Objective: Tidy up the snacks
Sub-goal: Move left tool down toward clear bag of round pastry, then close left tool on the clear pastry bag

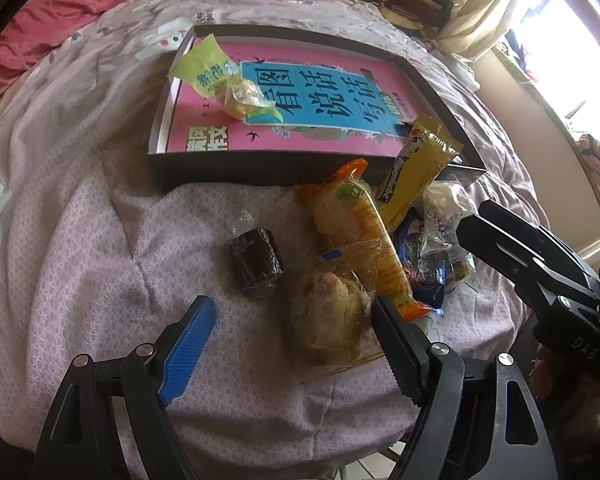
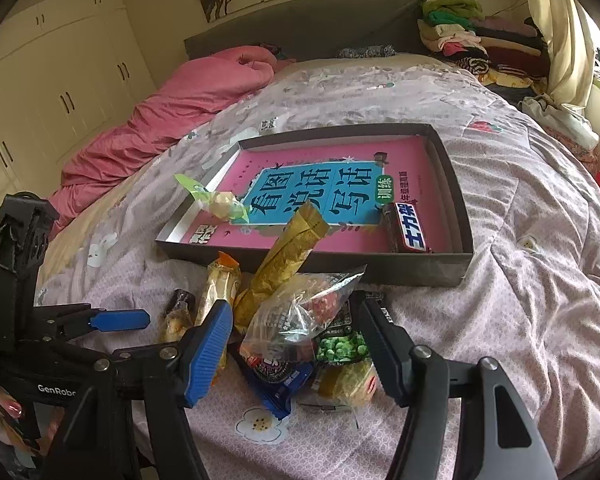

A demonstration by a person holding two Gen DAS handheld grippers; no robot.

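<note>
A shallow black box (image 1: pixel 160 168) (image 2: pixel 420 272) lies on the bed with a pink book flat inside. In it sit a green-wrapped sweet (image 1: pixel 220 80) (image 2: pixel 220 204) and a chocolate bar (image 2: pixel 410 228). A yellow bar (image 1: pixel 416 164) (image 2: pixel 284 260) leans on its front wall. My left gripper (image 1: pixel 292 312) is open over a clear-wrapped pastry (image 1: pixel 328 320); its black finger touches the wrapper. A dark brown cake (image 1: pixel 256 264) and an orange packet (image 1: pixel 360 240) lie close by. My right gripper (image 2: pixel 290 312) (image 1: pixel 470 220) is open around a clear bag (image 2: pixel 300 312) atop the pile, above a blue biscuit pack (image 2: pixel 280 380) and a green pea pack (image 2: pixel 340 344).
The lilac quilt (image 2: pixel 520 280) covers the bed, with a pink duvet (image 2: pixel 180 112) bunched at the far left. Folded clothes (image 2: pixel 480 40) are stacked at the headboard's right. A wardrobe (image 2: pixel 60 80) stands on the left and a curtained window (image 1: pixel 560 40) on the right.
</note>
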